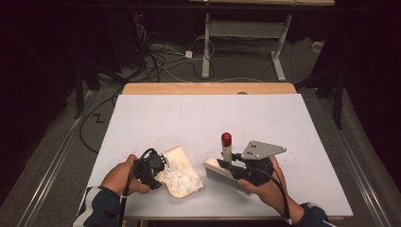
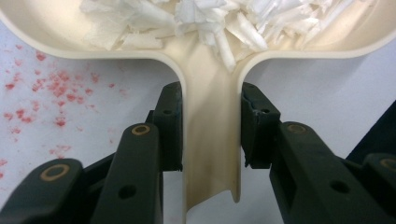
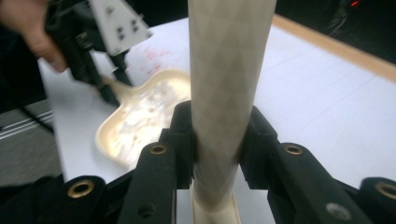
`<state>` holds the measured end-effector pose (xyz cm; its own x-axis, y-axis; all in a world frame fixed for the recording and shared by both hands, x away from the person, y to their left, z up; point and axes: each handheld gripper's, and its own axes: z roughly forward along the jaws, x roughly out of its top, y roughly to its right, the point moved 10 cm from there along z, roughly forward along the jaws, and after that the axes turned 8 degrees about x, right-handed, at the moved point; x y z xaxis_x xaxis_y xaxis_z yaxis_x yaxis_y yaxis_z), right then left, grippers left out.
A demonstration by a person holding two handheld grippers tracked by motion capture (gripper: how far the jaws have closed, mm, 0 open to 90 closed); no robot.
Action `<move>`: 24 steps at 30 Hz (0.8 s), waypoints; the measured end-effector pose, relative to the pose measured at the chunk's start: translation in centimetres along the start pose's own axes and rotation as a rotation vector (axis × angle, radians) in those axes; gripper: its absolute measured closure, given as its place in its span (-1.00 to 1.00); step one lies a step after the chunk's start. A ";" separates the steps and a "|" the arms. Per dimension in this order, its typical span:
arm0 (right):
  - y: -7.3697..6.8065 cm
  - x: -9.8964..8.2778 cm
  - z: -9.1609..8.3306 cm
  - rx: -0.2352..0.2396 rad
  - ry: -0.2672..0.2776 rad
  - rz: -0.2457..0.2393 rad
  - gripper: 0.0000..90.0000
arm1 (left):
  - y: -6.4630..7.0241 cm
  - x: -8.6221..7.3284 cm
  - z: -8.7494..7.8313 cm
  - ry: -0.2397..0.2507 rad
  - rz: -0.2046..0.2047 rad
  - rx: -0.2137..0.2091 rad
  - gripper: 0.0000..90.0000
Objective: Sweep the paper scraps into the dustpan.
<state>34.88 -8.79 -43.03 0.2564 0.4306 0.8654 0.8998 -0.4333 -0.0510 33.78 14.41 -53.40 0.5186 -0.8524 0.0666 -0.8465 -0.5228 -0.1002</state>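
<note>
Near the desk's front edge, left gripper pinches the paper-filled dustpan's handle while right gripper clamps the brush's handle.

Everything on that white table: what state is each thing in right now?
Cream plastic dustpan: on the table, handle clamped by the left tool.
White paper scraps: heaped inside the dustpan.
Cream hand brush with red-tipped handle: handle upright, clamped by the right tool, bristles at the table.
Red specks: scattered on the table.
</note>
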 end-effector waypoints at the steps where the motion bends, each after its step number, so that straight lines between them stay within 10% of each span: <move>1: -0.3 -0.1 -0.1 0.013 -0.004 0.004 0.60 | 0.0 0.0 0.0 0.000 -0.002 -0.001 0.41; 13: -3.9 2.6 4.4 0.096 0.009 -0.056 0.60 | 0.1 0.2 0.0 0.009 -0.006 -0.002 0.41; 24: -0.2 4.1 0.7 0.011 0.100 -0.032 0.60 | 0.1 0.0 0.3 0.007 -0.010 -0.010 0.41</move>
<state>35.97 -6.34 -39.85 0.1911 0.3627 0.9121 0.9109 -0.4118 -0.0271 33.80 14.35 -53.72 0.5259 -0.8472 0.0749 -0.8427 -0.5310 -0.0893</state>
